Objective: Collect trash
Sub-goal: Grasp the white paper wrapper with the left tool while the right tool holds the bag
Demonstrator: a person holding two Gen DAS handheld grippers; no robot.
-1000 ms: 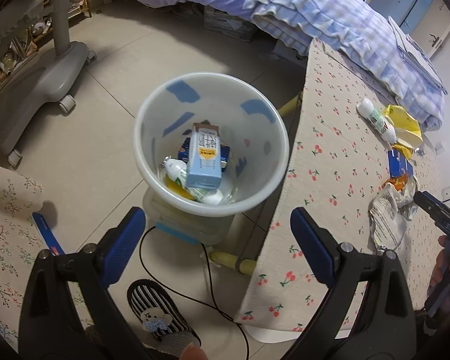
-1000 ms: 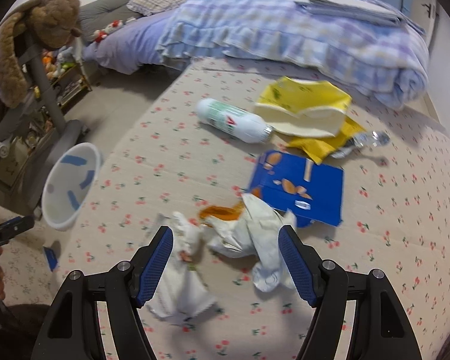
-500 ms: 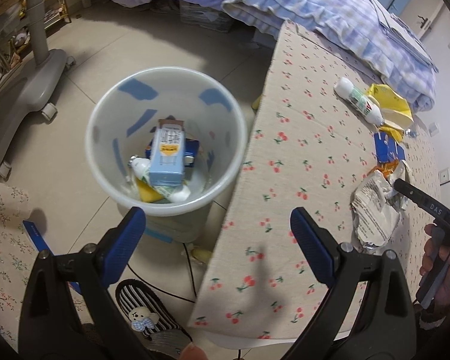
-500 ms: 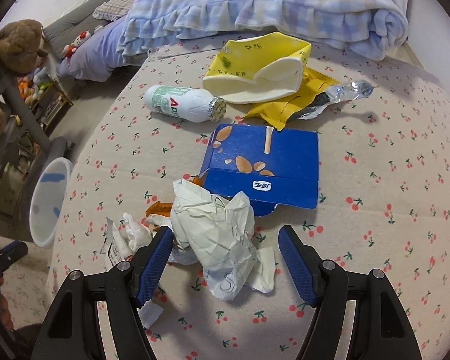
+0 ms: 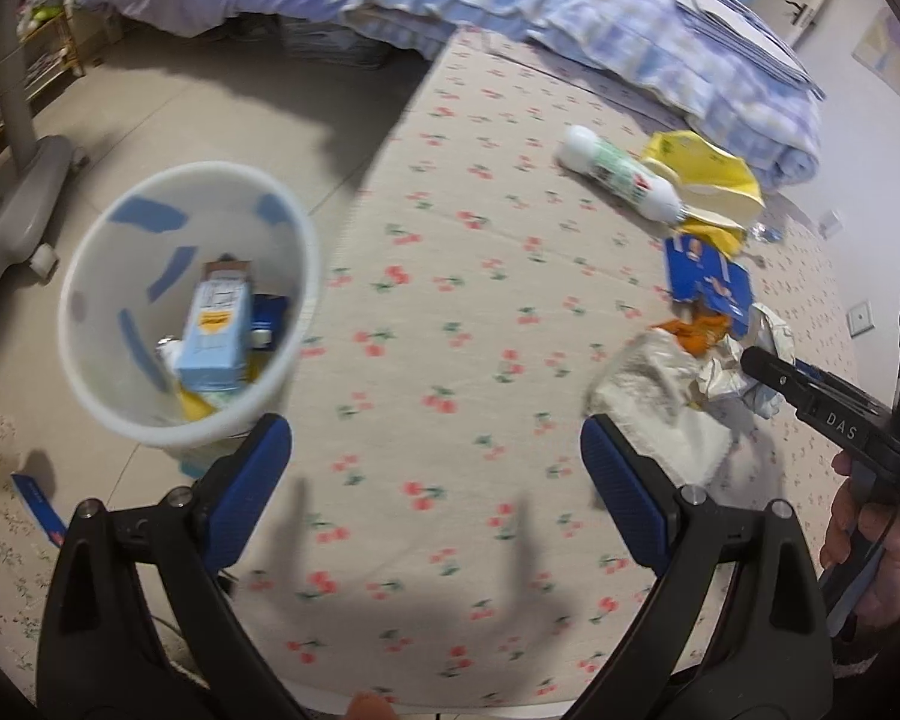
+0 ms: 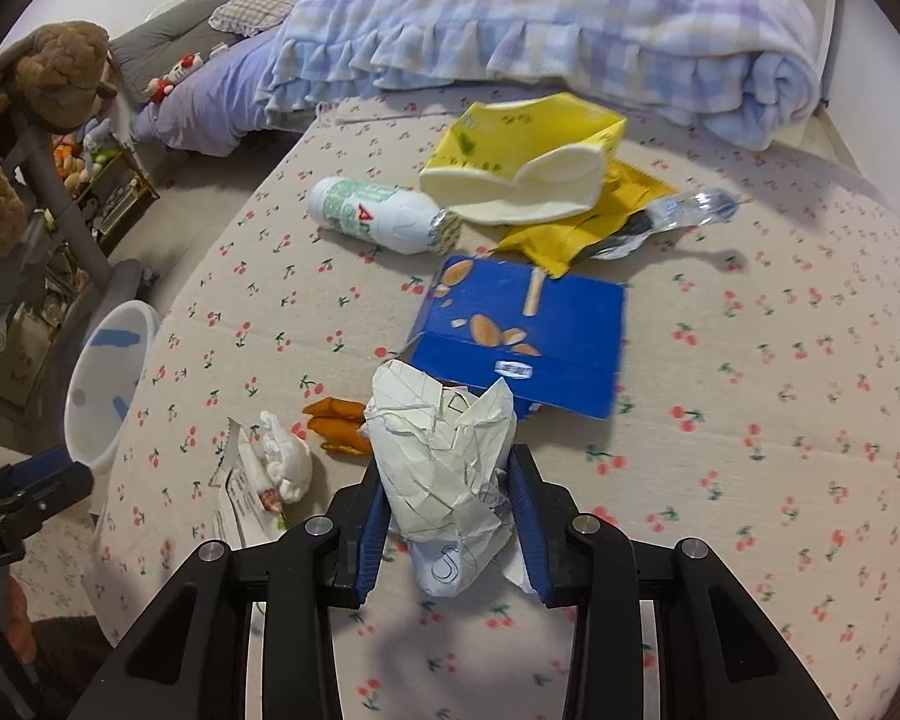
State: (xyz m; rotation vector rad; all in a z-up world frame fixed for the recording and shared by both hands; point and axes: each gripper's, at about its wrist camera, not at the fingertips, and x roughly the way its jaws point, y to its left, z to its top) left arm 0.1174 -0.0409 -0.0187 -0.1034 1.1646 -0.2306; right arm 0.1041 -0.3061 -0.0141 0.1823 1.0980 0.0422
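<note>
While the left gripper (image 5: 435, 468) tilts steeply down over the near part of the table (image 5: 450, 312) with its blue pads wide apart and nothing between them, the white bin (image 5: 192, 312) stands on the floor just off the table's left edge, its rim close beside the cherry-print cloth. Inside the bin a pale blue carton (image 5: 216, 330) leans upright among other scraps that are too blurred to name. Between the bin and the litter lies a broad stretch of bare cloth, open room right under the left gripper. Farther right, near the table's far side, a white bottle (image 6: 378, 216) lies on its side, its cap end just beside a yellow bag (image 6: 528, 174), and a flat blue box (image 6: 522, 342) rests nearer in front of them. An orange scrap (image 6: 336, 432) and a small white wad (image 6: 276, 462) on a printed wrapper sit left of the box's near corner. At the right, the right gripper (image 6: 447, 510) also points steeply down, and its jaws have just been closing; the pads now press both sides of a ball of crumpled paper (image 6: 444, 462), which rests on the cloth just before the box. A hand (image 5: 876, 546) grips that tool's handle at the table's right edge. A folded checked blanket (image 6: 570, 30) borders the table's far edge.
</note>
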